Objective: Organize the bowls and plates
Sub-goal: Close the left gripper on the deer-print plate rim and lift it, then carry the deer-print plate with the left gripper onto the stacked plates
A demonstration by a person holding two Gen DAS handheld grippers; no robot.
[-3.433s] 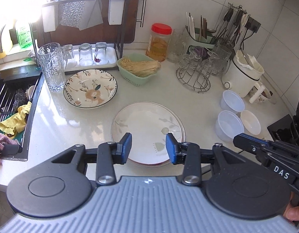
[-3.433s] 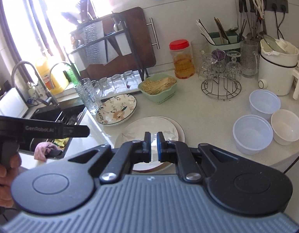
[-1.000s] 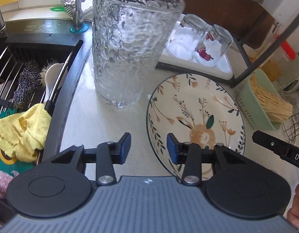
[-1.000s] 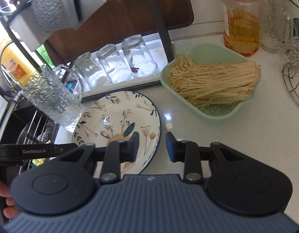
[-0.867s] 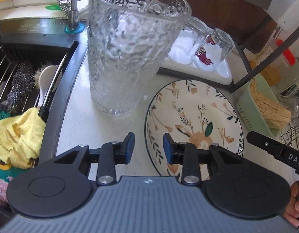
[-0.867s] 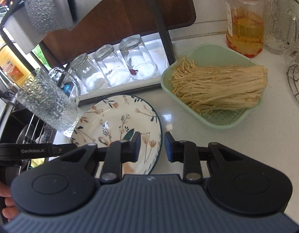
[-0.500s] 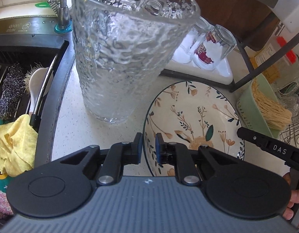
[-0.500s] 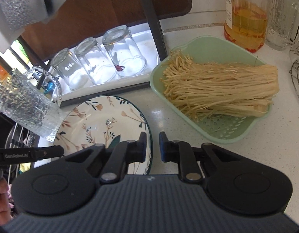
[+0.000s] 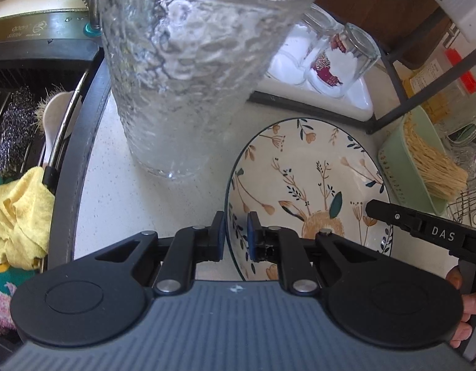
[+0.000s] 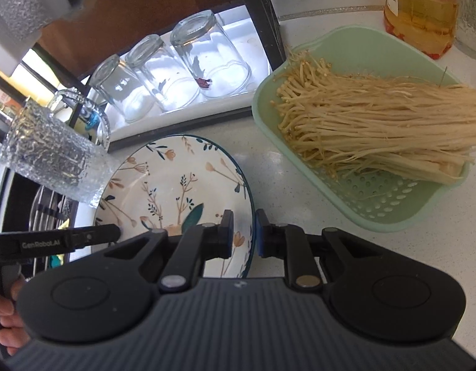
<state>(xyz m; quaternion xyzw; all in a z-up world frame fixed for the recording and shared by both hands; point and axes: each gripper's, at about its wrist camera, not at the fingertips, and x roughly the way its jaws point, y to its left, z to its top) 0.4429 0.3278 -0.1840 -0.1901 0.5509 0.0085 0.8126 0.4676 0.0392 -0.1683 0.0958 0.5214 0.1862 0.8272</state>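
A floral plate [image 9: 305,191] with a dark blue rim lies on the white counter [image 9: 120,198]. My left gripper [image 9: 236,232] is shut on the plate's left rim, which runs between the two blue pads. In the right wrist view the same floral plate [image 10: 176,185] sits at lower left, and my right gripper [image 10: 244,233] is shut on its right rim. Each gripper shows in the other's view as a black bar: the right gripper [image 9: 423,228] over the plate's right side, the left gripper [image 10: 68,239] at its left edge.
A tall textured glass [image 9: 188,71] stands just left of the plate. A green basket of enoki mushrooms [image 10: 361,142] sits on its right. Behind are upturned glasses [image 10: 182,77] on a white tray and a black rack leg [image 10: 259,15]. The sink with a yellow cloth [image 9: 18,216] is at far left.
Both grippers came in over the floral plate and closed, the left one on its left rim and the right one on its right rim. The right gripper also dropped closer to the counter.
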